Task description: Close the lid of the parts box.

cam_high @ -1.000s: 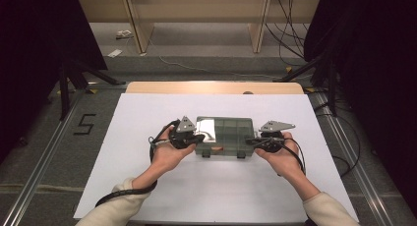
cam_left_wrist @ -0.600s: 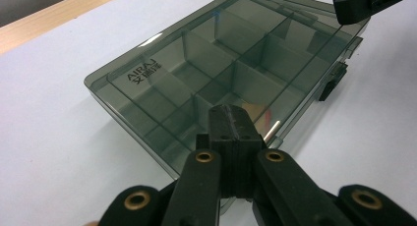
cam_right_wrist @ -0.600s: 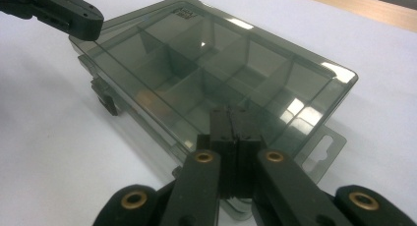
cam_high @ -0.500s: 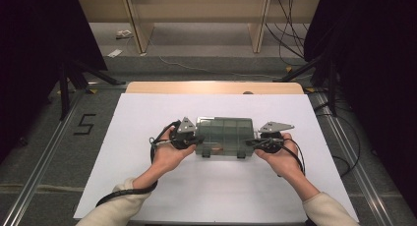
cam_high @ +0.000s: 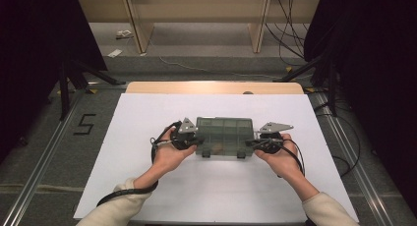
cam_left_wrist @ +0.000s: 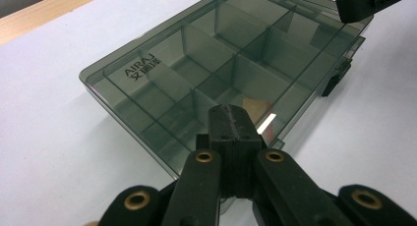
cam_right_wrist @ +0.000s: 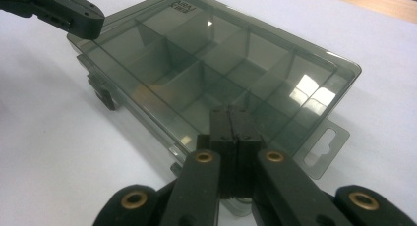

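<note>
A smoky see-through compartment box (cam_high: 224,136) lies flat on the white tabletop, lid down, with two dark latches (cam_high: 207,153) on its near side. My left gripper (cam_high: 195,141) is shut, its tips resting on the box's left end (cam_left_wrist: 231,69). My right gripper (cam_high: 251,143) is shut too, with its tips on the right end (cam_right_wrist: 216,64) beside a clear hang tab (cam_right_wrist: 324,145). Neither holds anything between its jaws. A small brownish item (cam_left_wrist: 255,108) shows faintly in one near compartment. In each gripper view the other gripper sits at the box's far end.
The white sheet (cam_high: 147,186) covers a wooden table whose far edge (cam_high: 211,87) is bare. On the floor are a "5" mark (cam_high: 84,124) at left, cables (cam_high: 290,39) at back right, and dark stands on both sides.
</note>
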A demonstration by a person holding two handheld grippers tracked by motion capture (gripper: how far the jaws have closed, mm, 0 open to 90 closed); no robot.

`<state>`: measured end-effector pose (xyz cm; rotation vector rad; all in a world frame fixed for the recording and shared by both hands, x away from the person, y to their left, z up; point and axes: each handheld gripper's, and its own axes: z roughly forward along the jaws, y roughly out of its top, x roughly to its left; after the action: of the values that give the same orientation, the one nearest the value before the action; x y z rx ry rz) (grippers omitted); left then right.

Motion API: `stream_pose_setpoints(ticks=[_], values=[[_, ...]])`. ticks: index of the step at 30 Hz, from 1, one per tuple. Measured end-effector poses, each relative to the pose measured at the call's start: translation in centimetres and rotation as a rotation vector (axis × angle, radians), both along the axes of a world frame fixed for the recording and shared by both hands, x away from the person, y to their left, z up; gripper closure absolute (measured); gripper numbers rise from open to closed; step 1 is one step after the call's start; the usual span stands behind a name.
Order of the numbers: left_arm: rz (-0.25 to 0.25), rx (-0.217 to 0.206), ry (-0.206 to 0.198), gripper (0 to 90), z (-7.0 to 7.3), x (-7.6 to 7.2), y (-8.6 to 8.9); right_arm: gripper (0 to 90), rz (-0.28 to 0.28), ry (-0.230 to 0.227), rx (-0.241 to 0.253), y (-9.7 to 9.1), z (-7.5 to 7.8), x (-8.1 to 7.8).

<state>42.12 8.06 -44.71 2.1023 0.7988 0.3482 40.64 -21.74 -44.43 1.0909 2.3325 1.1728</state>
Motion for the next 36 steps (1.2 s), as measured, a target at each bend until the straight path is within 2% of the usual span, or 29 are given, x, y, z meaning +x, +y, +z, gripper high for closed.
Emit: stream_pose_setpoints(ticks=[13, 18, 27, 30, 36], values=[[-0.003, 0.007, 0.006, 89.6, -0.4, 0.1, -0.2, 90.0, -0.004, 0.010, -0.011, 0.0, -0.4, 0.1], [-0.009, 0.032, 0.004, 89.6, -0.8, 0.1, -0.4, 90.0, -0.008, 0.021, -0.025, 0.1, -0.9, 0.1], [-0.015, 0.022, -0.005, 89.4, -0.9, 0.0, -0.2, 90.0, -0.013, 0.011, -0.017, -0.1, -1.0, 0.0], [-0.018, 0.013, -0.017, 84.3, -0.9, -0.1, 0.0, 86.1, -0.012, -0.008, -0.008, -0.3, -0.9, -0.2], [-0.030, -0.058, -0.062, 60.6, -0.6, -1.0, 1.0, 73.1, -0.005, -0.061, 0.020, -1.0, -0.6, -0.6]])
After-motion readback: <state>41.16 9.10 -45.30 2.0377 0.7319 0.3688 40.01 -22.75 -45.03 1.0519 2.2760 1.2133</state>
